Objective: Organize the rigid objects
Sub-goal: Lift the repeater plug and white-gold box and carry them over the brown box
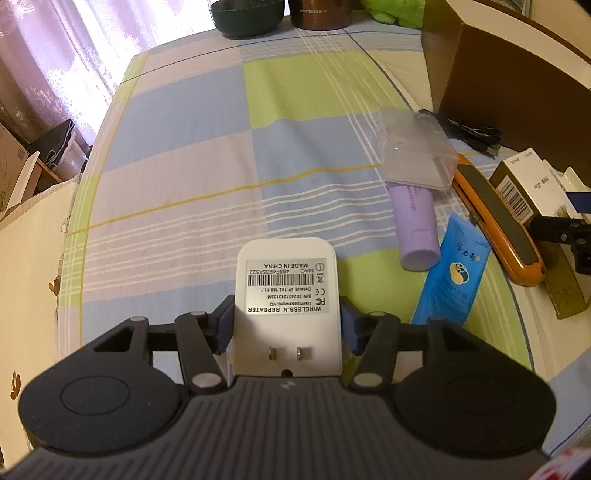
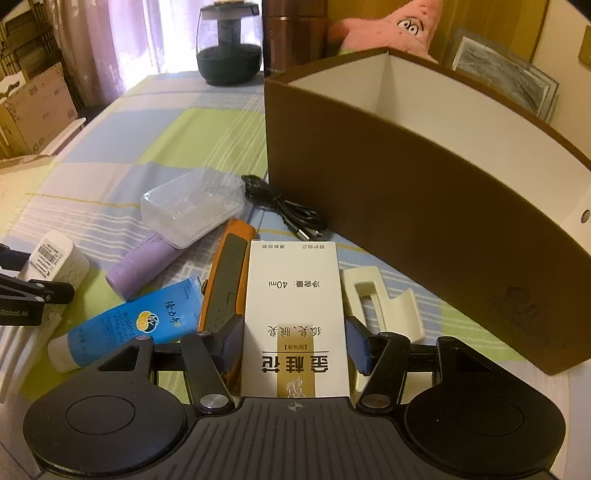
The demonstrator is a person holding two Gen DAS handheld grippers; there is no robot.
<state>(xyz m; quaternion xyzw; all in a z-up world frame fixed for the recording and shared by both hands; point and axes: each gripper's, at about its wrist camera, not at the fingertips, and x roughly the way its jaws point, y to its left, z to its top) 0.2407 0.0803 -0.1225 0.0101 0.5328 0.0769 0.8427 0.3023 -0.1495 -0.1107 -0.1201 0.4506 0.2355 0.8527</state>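
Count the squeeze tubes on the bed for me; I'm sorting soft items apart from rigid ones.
2. The purple tube lies partly under the clear plastic case; the blue tube lies beside it, against the orange utility knife. More could be hidden behind the brown box.

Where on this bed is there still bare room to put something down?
Free: the checked sheet between the clear plastic box and the curtain side, up to the dark jar. Crowded: the strip before the brown box, where the purple tube, blue tube, orange cutter and black cable lie.
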